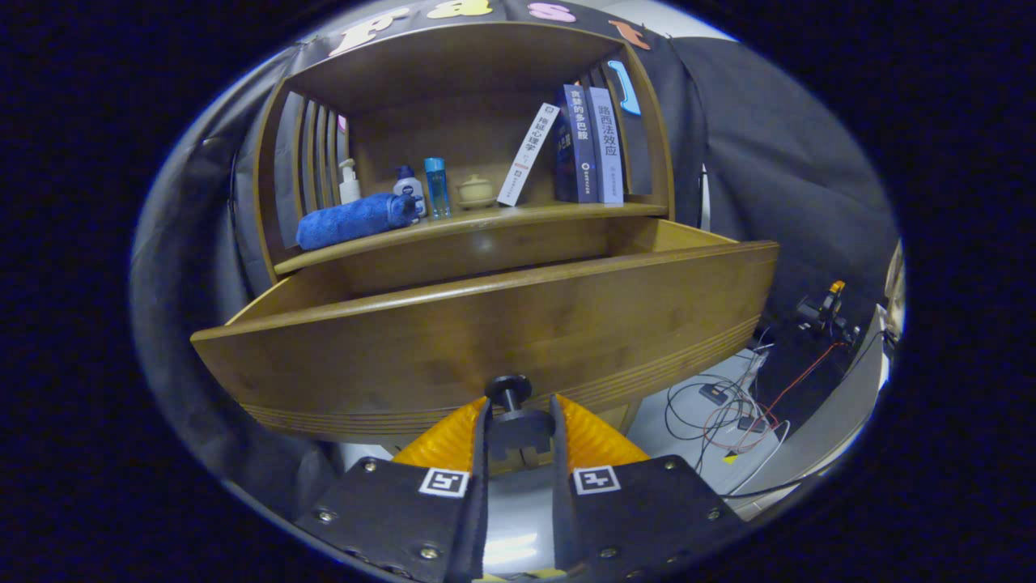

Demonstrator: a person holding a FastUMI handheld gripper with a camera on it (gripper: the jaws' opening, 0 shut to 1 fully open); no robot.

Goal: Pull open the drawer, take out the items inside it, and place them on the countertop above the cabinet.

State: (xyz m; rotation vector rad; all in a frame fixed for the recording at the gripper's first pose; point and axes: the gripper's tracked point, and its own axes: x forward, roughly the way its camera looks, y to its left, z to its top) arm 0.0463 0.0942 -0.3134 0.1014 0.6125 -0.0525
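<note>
A wooden drawer [502, 324] stands pulled out from the cabinet, its front panel close before me. Its dark round knob [510, 401] sits between my fingers, and my gripper [518, 417] is shut on it. The drawer's inside is hidden behind the front panel. Above the drawer runs the wooden countertop [566, 214], beyond my fingers. On the countertop lie a rolled blue towel [352, 220], a pump bottle [349, 182], a small white bottle [409, 188], a blue bottle [437, 186], a small lidded pot [476, 191] and three books [579, 146].
The cabinet's upper frame [477, 48] arches over the countertop, with slatted sides. To the right of the drawer, cables [728, 405] lie on the pale floor, and some equipment [825, 312] stands further right. Black cloth hangs behind and beside the cabinet.
</note>
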